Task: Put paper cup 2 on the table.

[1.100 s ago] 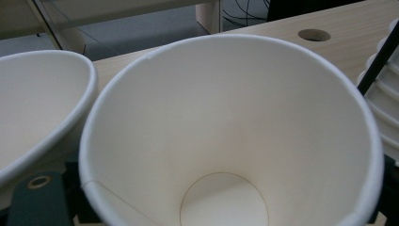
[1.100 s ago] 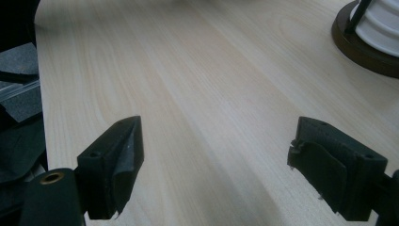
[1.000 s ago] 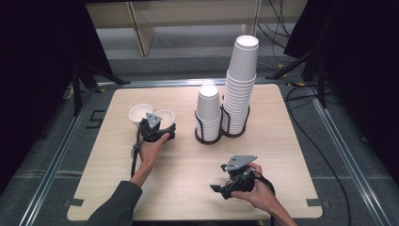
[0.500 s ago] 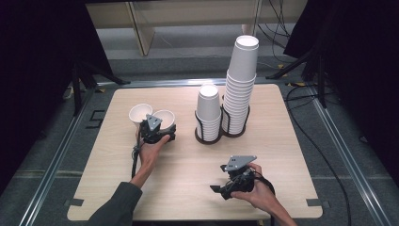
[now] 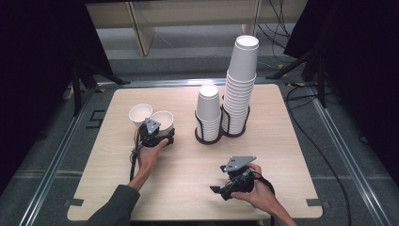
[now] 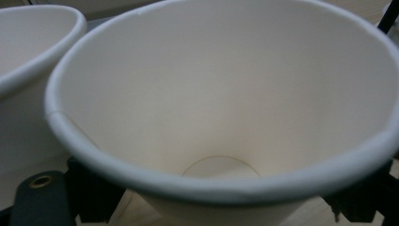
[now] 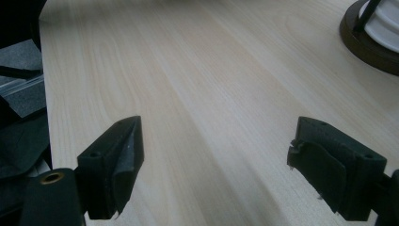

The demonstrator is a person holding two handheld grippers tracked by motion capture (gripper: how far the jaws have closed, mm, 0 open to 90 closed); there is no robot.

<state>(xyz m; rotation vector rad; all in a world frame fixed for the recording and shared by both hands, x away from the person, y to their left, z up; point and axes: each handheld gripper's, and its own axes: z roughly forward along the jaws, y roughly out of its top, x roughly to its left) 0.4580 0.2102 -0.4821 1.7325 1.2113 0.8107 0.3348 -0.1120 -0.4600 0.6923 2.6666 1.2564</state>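
The left gripper [image 5: 155, 135] has just been closing on the near wall of a paper cup [image 5: 163, 120] standing at 10 o'clock on the desk [image 5: 188, 188], beside 1 other cup [image 5: 139, 114]. Next probably a steady lift; the right gripper [image 5: 225, 189] rests wide, holding nothing

Two open white paper cups stand mouth-up, side by side and touching, toward the left edge of the pale wooden table [image 5: 291, 155]: the right-hand cup [image 5: 162, 120] and the left-hand cup [image 5: 140, 114], both empty inside.
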